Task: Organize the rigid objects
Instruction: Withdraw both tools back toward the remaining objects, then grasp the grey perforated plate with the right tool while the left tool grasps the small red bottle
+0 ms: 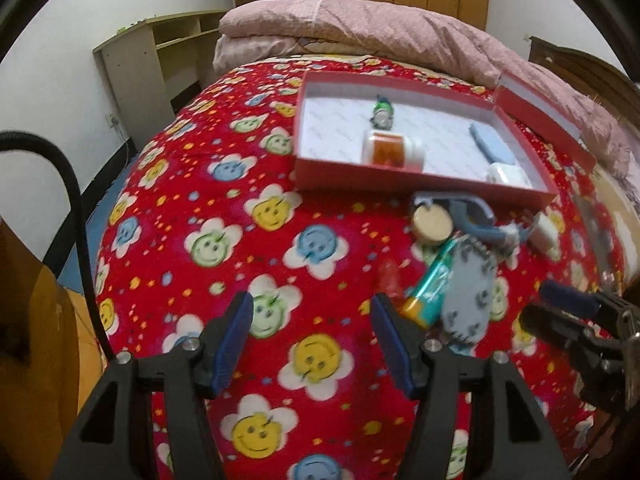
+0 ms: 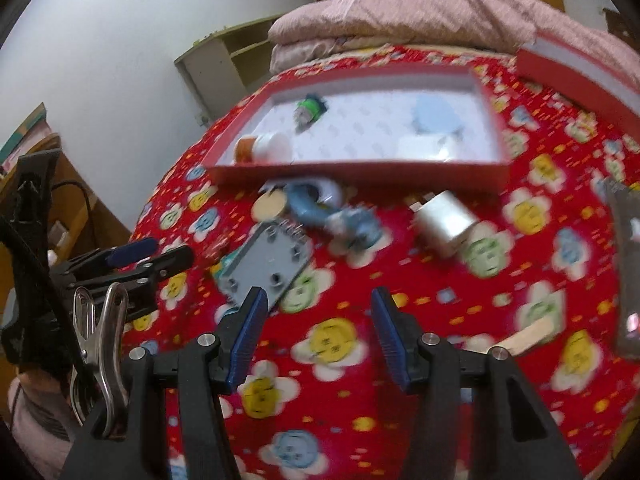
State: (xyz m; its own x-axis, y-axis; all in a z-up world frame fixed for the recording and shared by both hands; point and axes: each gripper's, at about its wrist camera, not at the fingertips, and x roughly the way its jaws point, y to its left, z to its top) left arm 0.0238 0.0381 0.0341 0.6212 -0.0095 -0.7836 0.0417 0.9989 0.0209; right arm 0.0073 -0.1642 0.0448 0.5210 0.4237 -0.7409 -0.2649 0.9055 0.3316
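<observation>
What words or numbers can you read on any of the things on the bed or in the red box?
None can be read.
Orange bottle in the red box: label too blurred.
Teal tube on the blanket: print too blurred.
Box floor: faint repeating pattern, too small to tell.
Grey plate, white charger: no text seen.
</observation>
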